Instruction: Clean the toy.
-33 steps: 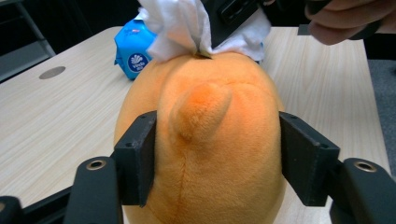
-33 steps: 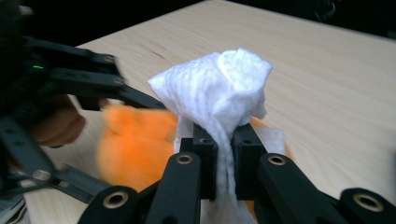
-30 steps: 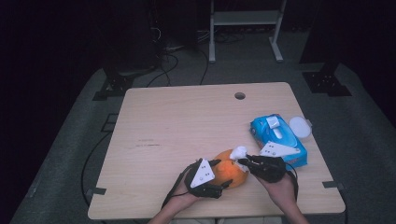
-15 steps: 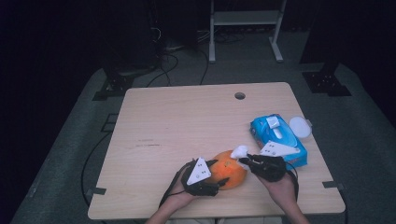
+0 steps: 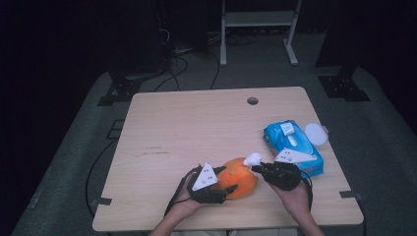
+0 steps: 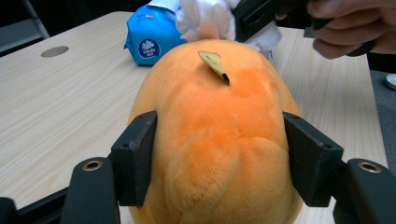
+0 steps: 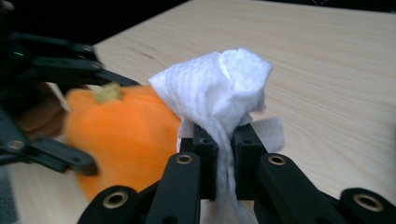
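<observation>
Near the table's [image 5: 162, 128] front edge, we closed the left tool [image 5: 227, 188] on the orange plush fruit [image 5: 238, 176], its jaws just drawn in against both flanks. Our right tool [image 5: 255, 167] stayed clenched on a white wipe [image 5: 253, 159] touching the fruit's far end; next, likely, steady wiping strokes. Our left tool's camera caught a small stem tab [image 6: 214, 64]; overhead, the blue wipe pack [image 5: 293, 147].

High view overhead; tool views close, sharing plush [image 6: 219, 154].
</observation>
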Available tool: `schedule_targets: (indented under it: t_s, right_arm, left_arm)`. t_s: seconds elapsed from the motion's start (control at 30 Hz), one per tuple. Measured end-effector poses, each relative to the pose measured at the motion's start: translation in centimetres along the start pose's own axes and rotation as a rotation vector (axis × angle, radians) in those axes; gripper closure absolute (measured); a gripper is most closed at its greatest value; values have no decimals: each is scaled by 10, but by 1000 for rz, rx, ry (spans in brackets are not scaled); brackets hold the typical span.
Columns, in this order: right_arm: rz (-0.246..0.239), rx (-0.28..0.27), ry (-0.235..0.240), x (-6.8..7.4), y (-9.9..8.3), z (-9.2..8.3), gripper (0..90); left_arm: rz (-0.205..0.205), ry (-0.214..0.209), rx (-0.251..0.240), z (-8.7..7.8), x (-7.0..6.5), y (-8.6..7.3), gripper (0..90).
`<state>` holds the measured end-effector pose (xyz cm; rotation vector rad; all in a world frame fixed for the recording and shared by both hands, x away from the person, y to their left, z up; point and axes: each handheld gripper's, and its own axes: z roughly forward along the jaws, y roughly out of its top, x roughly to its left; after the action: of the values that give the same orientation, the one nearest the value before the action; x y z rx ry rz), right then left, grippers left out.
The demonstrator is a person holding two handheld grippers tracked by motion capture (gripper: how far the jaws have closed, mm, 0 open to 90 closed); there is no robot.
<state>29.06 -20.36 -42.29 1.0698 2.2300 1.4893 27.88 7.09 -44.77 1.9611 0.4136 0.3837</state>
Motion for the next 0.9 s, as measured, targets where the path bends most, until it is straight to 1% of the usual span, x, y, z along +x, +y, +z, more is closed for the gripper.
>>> schedule_targets:
  t_s: [0.03,0.07,0.1,0.17,0.23,0.3,0.37,0.43,0.5,0.53,0.57,0.6,0.67,0.73,0.77,0.8,0.83,0.87,0.9]
  right_arm:
    - [5,8,-11,-3,-2,1,821]
    - [21,17,-26,-9,-5,3,821]
    - [39,25,-34,-14,-7,3,820]
    - [54,27,-34,-17,-8,3,820]
    - [42,10,-28,-12,-4,1,820]
    - [22,-18,1,-6,2,-1,820]
    - [8,-13,-2,-4,2,1,821]
    - [33,-5,-2,-10,-3,3,820]
    - [54,28,-38,-18,-9,6,820]
    - [75,34,-41,-22,-12,6,821]
    - [85,35,-40,-24,-13,6,821]
    - [86,31,-36,-24,-12,5,820]
    - [65,4,-18,-18,-6,2,820]
    - [29,-22,4,-10,1,-1,820]
    - [13,-21,5,-8,3,0,820]
    - [9,-12,3,-7,2,1,821]
    - [20,-5,4,-9,-1,3,821]
    - [45,4,2,-14,-5,5,821]
    - [54,19,-14,-18,-8,7,821]
  left_arm:
    - [-10,-2,-4,0,1,-1,338]
    - [-11,-6,-3,0,1,-1,338]
    - [-9,-9,-3,0,1,-1,338]
    - [2,-18,-6,0,0,-2,338]
    - [23,-27,-13,1,-2,-3,337]
    - [43,-32,-11,1,-4,-3,337]
    - [48,-31,-6,1,-4,-3,337]
    - [46,-36,-8,1,-5,-3,336]
    - [51,-40,-4,1,-5,-3,336]
    - [56,-43,-5,1,-5,-3,336]
    - [59,-47,-6,0,-6,-3,336]
    - [62,-53,-8,0,-6,-3,336]
    - [75,-69,-12,1,-7,-4,332]
    - [79,-80,-16,2,-8,-5,329]
    - [84,-80,-15,2,-8,-5,328]
    - [83,-79,-15,2,-8,-5,327]
    - [82,-78,-13,2,-8,-5,327]
    - [81,-78,-15,2,-8,-5,326]
    - [84,-77,-14,2,-8,-5,326]
